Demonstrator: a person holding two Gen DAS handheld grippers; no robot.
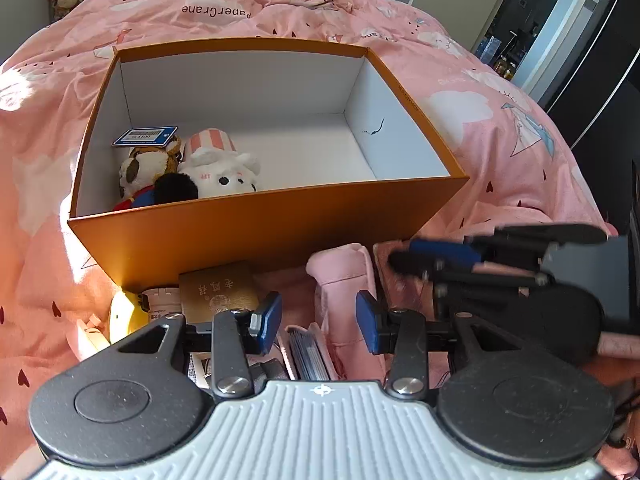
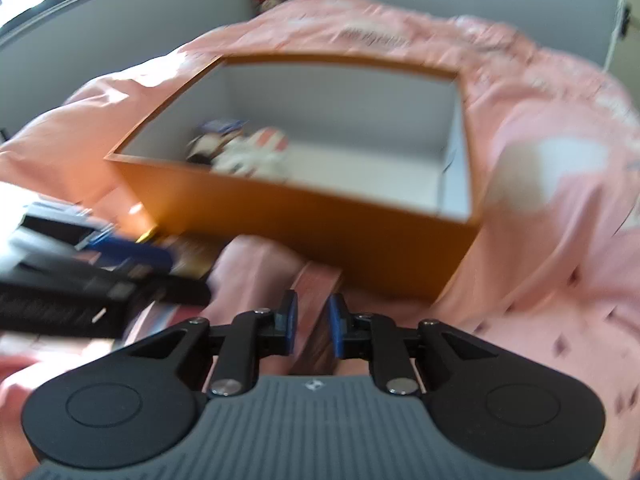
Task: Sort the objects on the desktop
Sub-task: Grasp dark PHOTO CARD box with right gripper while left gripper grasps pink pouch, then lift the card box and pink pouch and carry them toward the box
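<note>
From the left wrist view, the orange box [image 1: 256, 236] stands open on the bed, on a pink quilt [image 1: 480, 128]. Two plush toys lie already inside, in its near left corner: a brown and white one [image 1: 144, 172] and a white one with a striped hat [image 1: 220, 164], touching each other, with a blue tag [image 1: 145, 136] above them. The left tool [image 1: 316, 320] has its pads apart and holds nothing. It hovers over the things not yet sorted, which lie just in front of the box — a pink pouch [image 1: 344, 280], a gold-brown box with printed characters [image 1: 218, 290], a small pale jar [image 1: 160, 300] and a yellow object [image 1: 122, 314] beside it. The right tool [image 1: 440, 258] enters from the right, blurred, near a reddish flat item.

From the right wrist view (much motion blur here), the right tool [image 2: 313, 320] has its pads only a little apart, and a reddish-brown flat item [image 2: 316, 284] sits between them. Whether the pads really press on it I cannot tell. The left tool [image 2: 132, 256] shows at the left edge.

I judge the sorting is in its early part: two things are in, several are out. The next move probably calls for a firm closing on one item, a lift above the near wall of the box, and a release in the free right part.

The surface is a soft, wrinkled quilt — things can tilt on it. The room is a bedroom with grey walls, a door at the back, and sunlight on the left.
</note>
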